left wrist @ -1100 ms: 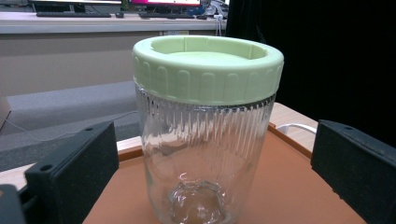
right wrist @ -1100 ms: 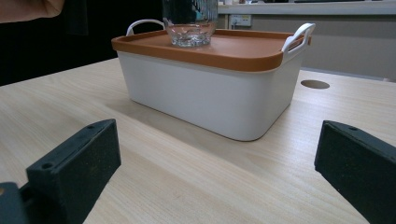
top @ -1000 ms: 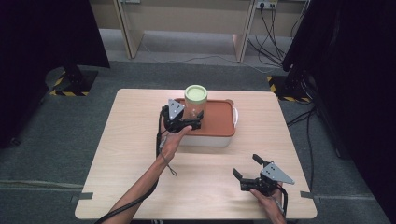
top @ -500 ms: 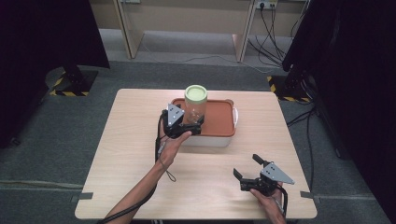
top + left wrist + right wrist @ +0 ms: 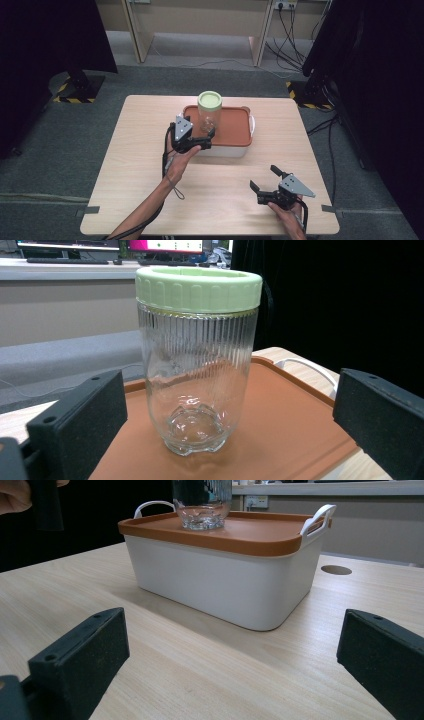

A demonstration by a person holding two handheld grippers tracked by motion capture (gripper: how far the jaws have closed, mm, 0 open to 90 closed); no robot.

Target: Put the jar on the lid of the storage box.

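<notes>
A ribbed clear glass jar (image 5: 209, 112) with a pale green screw lid (image 5: 198, 287) stands upright on the orange lid (image 5: 232, 127) of a white box (image 5: 225, 587). My left gripper (image 5: 206, 140) hovers open at the box's front left corner, just short of the jar. In the left gripper view the jar (image 5: 197, 370) rises between the two spread jaws without touching them. My right gripper (image 5: 264, 178) is open and empty, low over the table near its front right, facing the box.
The box has white loop handles (image 5: 316, 517) at its ends. A round cable hole (image 5: 336, 570) lies in the wooden table (image 5: 150, 165) beyond the box. Black curtains and floor cables surround the table.
My left gripper has drawn back a little from the jar toward the near side of the table. The jar, the box and my right gripper have stayed put.
</notes>
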